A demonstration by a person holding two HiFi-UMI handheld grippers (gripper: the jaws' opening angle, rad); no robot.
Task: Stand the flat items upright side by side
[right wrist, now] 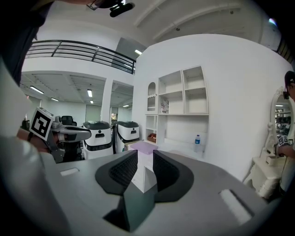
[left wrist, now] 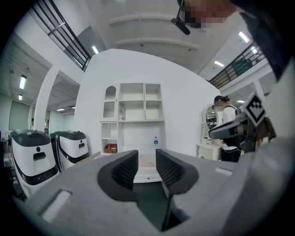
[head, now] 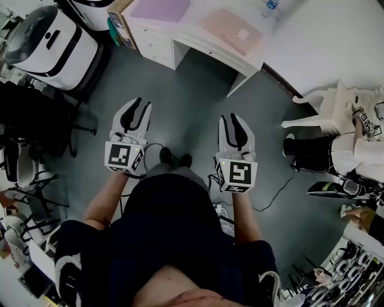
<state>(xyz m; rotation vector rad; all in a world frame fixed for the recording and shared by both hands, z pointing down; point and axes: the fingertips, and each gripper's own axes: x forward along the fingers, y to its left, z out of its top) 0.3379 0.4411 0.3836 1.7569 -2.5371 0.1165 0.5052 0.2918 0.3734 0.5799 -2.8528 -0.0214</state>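
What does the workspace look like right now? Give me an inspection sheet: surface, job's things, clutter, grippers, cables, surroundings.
Surface: white desk ahead, across the grey floor.
Job's things: purple flat item and pink flat item lie flat on the desk, apart; none stands upright.
Clutter: water bottle on the desk near the wall.
Grippers: left hand-held gripper and right hand-held gripper held over the floor, jaws slightly apart, nothing between them.
Cables: black cable trails on the floor at right.
Surroundings: white machines at left, another person at right, wall shelves behind the desk.
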